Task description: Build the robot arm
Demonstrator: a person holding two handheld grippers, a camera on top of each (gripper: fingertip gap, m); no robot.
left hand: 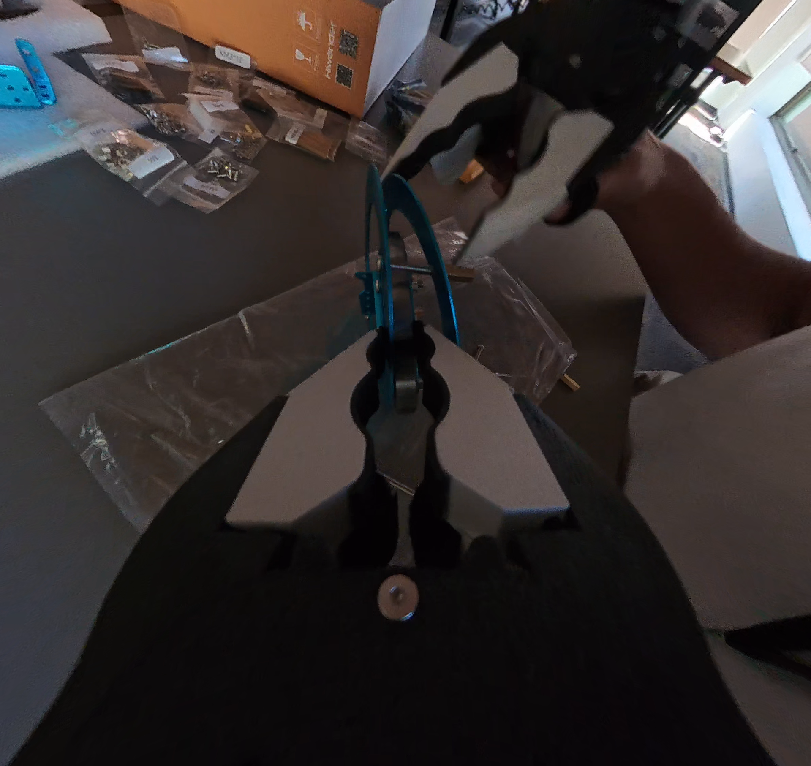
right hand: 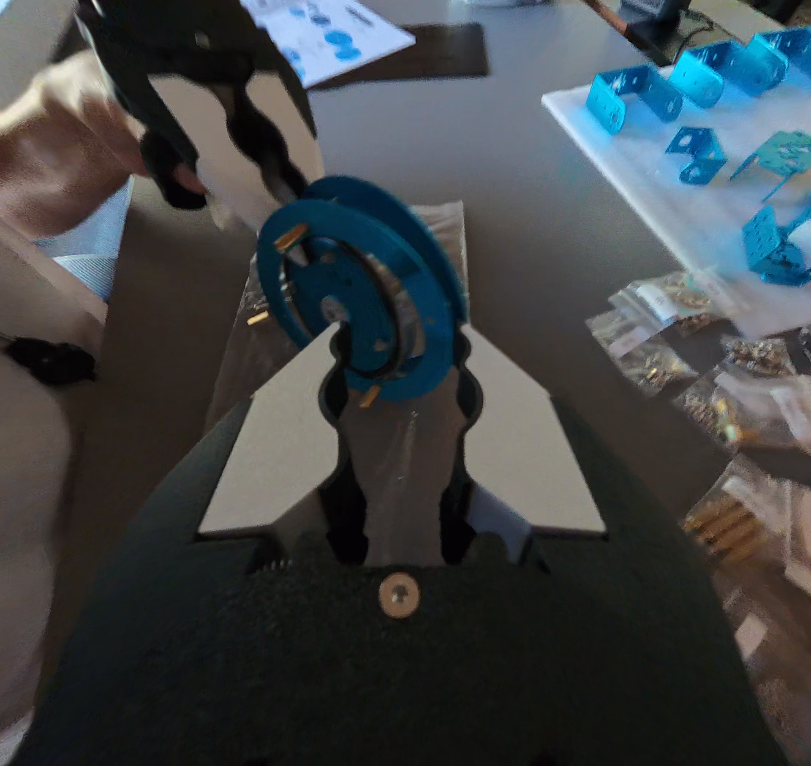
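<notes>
Left gripper [left hand: 401,341]: I clamp the blue disc assembly [left hand: 386,262] edge-on, steadying it.
Right gripper [right hand: 397,332]: fingers half-open around the assembly rim.

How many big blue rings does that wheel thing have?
2. The left ring sits in the left tongs; the right ring stands beside it. More may be hidden.

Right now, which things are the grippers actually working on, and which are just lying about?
In hand: blue two-disc assembly, clamped by left gripper; right gripper open, straddling it.
Lying about: blue brackets, screw bags, orange box, printed sheet, clear bag below.
</notes>
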